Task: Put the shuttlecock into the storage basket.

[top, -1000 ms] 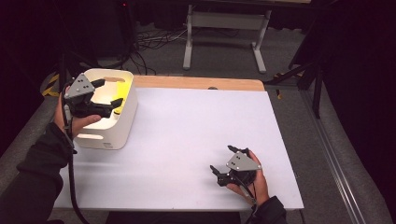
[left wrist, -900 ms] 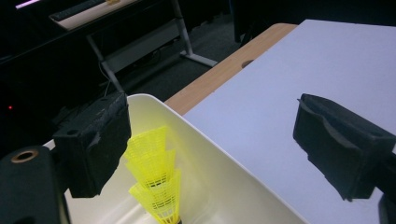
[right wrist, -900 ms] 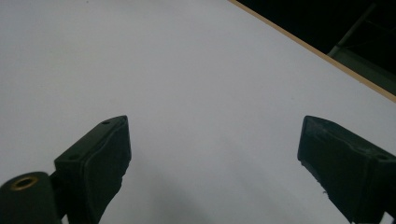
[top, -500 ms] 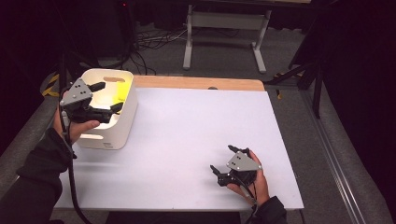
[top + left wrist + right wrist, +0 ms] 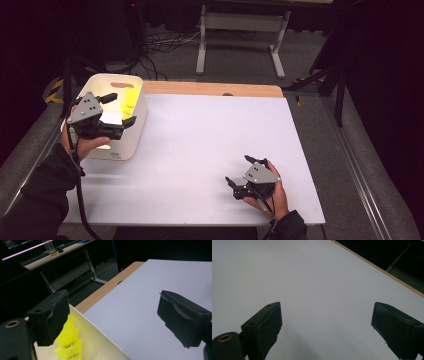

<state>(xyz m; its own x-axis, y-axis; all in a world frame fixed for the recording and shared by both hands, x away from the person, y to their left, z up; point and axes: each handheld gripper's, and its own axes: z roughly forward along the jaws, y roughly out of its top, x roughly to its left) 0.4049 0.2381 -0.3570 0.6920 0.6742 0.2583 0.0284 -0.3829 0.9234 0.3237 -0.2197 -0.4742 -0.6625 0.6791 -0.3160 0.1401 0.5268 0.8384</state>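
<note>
A white bin [image 5: 128, 144] stands at the table's left edge, and a yellow mesh object [image 5: 129, 97] rests inside it against the right wall. My left gripper [image 5: 121, 108] is held over the bin's near right part, open, with nothing between its fingers. In the left gripper view the yellow mesh object [image 5: 69, 343] lies just below the left jaw, inside the bin [image 5: 98, 345], and the left gripper [image 5: 115, 315] spans bin rim and table. My right gripper [image 5: 238, 170] rests near the table's front right, open and empty. In the right gripper view the right gripper [image 5: 325, 325] has bare white table between its wide jaws.
The white table [image 5: 210, 135] has a wooden strip [image 5: 210, 89] along its far edge. A metal stand [image 5: 240, 30] and cables lie on the floor beyond. Another desk [image 5: 52, 257] shows in the dark background.
My left gripper has drifted a little toward the person and to the left over the bin, still open. The right gripper has not moved.
</note>
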